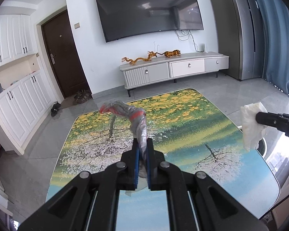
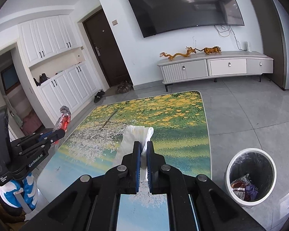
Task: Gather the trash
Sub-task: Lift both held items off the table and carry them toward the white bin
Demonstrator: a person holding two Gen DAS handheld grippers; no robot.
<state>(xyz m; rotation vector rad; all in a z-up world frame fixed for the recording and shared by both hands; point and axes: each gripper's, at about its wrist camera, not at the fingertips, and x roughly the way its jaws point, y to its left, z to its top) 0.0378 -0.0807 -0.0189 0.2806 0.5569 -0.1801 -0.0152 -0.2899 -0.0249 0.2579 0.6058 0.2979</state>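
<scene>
My left gripper (image 1: 142, 144) is shut on a crumpled clear plastic wrapper with red print (image 1: 133, 115), held above the table; the gripper and wrapper (image 2: 64, 118) also show at the left of the right wrist view. My right gripper (image 2: 143, 146) is shut on a crumpled white tissue (image 2: 133, 136), held above the table; the tissue (image 1: 251, 126) also shows at the right of the left wrist view. A white trash bin (image 2: 250, 175) with a dark liner stands on the floor right of the table, with wrappers inside.
The low table (image 2: 183, 134) has a glossy tree-and-flowers print. A TV stand (image 2: 213, 67) with orange figurines stands at the far wall under a TV. White cabinets (image 2: 57, 61), a dark door and shoes are at the left.
</scene>
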